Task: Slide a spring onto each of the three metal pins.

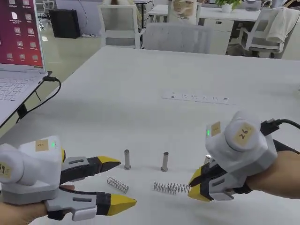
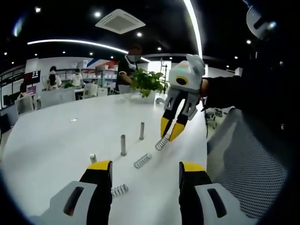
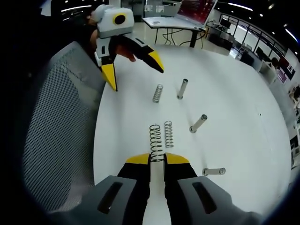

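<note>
Spring [image 3: 156, 138] is pinched by right gripper [image 3: 157, 158] | left gripper [image 2: 146, 165] is spread wide | two loose springs [image 2: 143, 160] are laid near metal pins [image 2: 123, 145]

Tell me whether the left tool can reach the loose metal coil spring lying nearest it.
Probably yes. The left tool is open, and the loose metal coil spring lies on the white table just ahead of its jaws, with nothing between.

Head view looks down on table [image 1: 140, 79]; left gripper [image 1: 126, 183] at 7 o'clock, right gripper [image 1: 191, 189] at 4, look low and close toward each other, sharing pins [image 1: 165, 161].
</note>
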